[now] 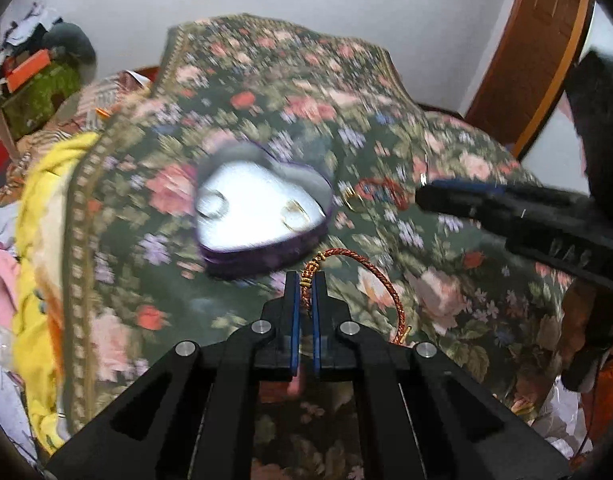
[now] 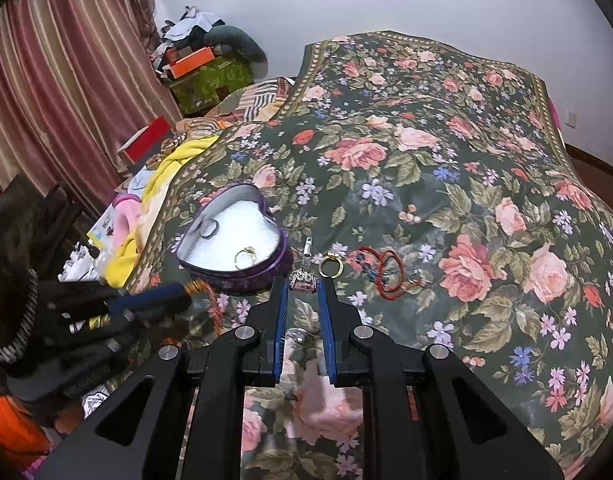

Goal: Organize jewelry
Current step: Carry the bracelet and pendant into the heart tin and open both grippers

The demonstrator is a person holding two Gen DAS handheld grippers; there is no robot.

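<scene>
A purple heart-shaped box (image 1: 262,212) (image 2: 234,240) lies open on the floral bedspread, with two rings on its white foam. My left gripper (image 1: 305,280) is shut on a red-and-gold braided bracelet (image 1: 386,280), just in front of the box. My right gripper (image 2: 302,284) is open, its tips either side of a small sparkly pink-and-silver piece (image 2: 304,278). A gold ring (image 2: 331,267) and a red bead string (image 2: 388,272) lie just right of the box. The left gripper also shows in the right wrist view (image 2: 154,298).
The floral bedspread (image 2: 466,200) covers the bed. A yellow blanket (image 2: 162,184) and pink items pile up at its left edge. Boxes and clothes (image 2: 202,68) stand at the back left by a striped curtain. A wooden door frame (image 1: 538,52) is at the right.
</scene>
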